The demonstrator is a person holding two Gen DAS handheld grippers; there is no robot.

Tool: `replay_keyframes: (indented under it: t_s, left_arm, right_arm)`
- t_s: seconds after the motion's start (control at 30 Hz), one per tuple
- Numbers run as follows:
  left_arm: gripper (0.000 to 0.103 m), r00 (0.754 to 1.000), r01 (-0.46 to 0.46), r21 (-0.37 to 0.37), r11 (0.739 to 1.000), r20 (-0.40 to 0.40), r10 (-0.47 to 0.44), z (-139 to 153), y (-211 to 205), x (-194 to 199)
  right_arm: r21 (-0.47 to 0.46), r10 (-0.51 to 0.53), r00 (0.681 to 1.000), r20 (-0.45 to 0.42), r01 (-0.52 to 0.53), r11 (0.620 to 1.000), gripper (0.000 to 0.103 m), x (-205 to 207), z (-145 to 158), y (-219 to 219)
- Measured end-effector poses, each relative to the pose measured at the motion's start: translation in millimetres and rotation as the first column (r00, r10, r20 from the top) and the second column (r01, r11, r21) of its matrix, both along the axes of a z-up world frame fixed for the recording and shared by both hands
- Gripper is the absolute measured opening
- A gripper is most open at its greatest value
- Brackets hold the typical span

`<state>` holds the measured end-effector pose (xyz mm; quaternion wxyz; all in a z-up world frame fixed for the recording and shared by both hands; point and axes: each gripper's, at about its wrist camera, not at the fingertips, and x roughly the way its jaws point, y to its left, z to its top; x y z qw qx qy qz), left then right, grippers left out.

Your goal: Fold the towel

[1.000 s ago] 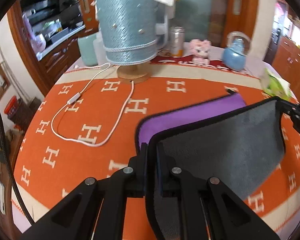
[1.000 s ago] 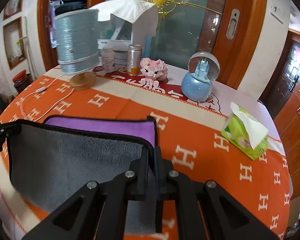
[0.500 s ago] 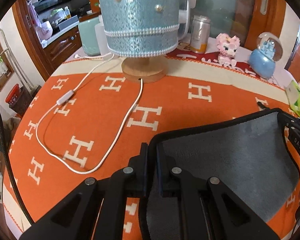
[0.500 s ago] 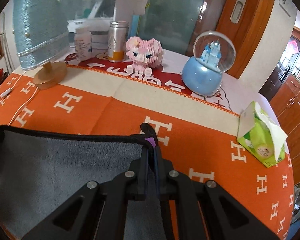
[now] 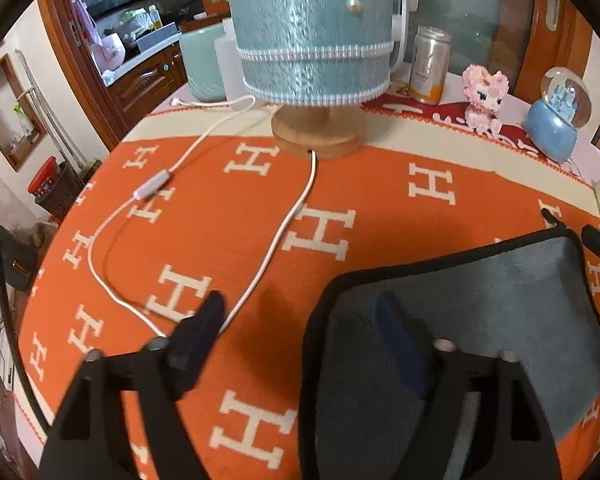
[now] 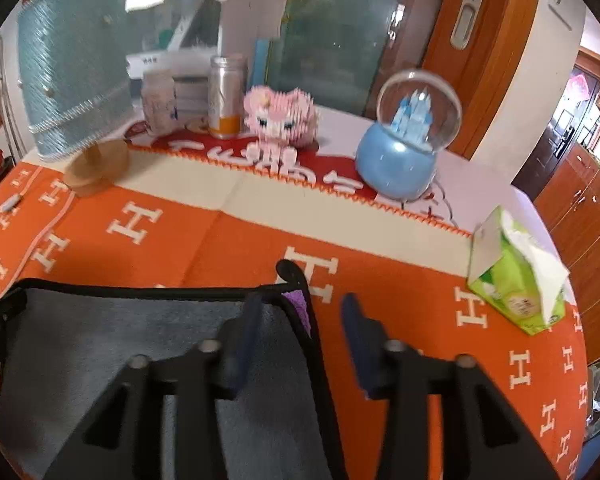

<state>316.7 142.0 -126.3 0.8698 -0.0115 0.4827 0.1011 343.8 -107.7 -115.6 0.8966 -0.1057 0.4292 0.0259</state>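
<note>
the orange-clothed worktop (image 5: 360, 200) carries a blue lamp (image 5: 312, 28) at its far edge. the folded grey towel (image 5: 480, 320) lies flat near the front edge. left gripper (image 5: 300, 320) and right gripper (image 6: 300, 316) jaws both spread, holding nothing.

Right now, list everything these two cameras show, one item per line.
towel: one, grey with black trim and purple underside, folded on the cloth, near side
tablecloth: one, orange with white H marks, covering the table
lamp: one, blue shade on wooden base, far left
lamp cord: one, white, looping left of the towel
can: one, silver and orange, behind the lamp
toy cat: one, pink, far centre
snow globe: one, blue, far right
tissue pack: one, green, right edge
left gripper: black, open
right gripper: black, open
</note>
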Motion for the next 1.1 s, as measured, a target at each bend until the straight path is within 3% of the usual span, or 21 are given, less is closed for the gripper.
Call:
replay_keyframes:
  t_s: [0.3,0.6,0.77,1.1]
  left_arm:
    - [0.102,0.998,0.048,-0.063,0.997,0.053,-0.045,44,-17,-40]
    - [0.102,0.993,0.052,-0.095,0.994,0.107,-0.042,91,-40,-100]
    - [0.102,0.991,0.058,-0.106,0.993,0.128,-0.045,113,-51,-135]
    - [0.102,0.982,0.11,-0.092,0.99,0.167,-0.093,130,-77,-199]
  right_arm:
    - [0.038,0.031,0.999,0.016,-0.031,0.999,0.049,-43,39,0]
    - [0.119,0.036,0.999,-0.019,-0.034,0.992,0.049,-102,63,-9]
    - [0.106,0.032,0.999,0.008,-0.032,0.994,0.049,-144,80,-17]
    - [0.194,-0.054,0.998,-0.008,0.055,0.979,0.049,-210,93,-58]
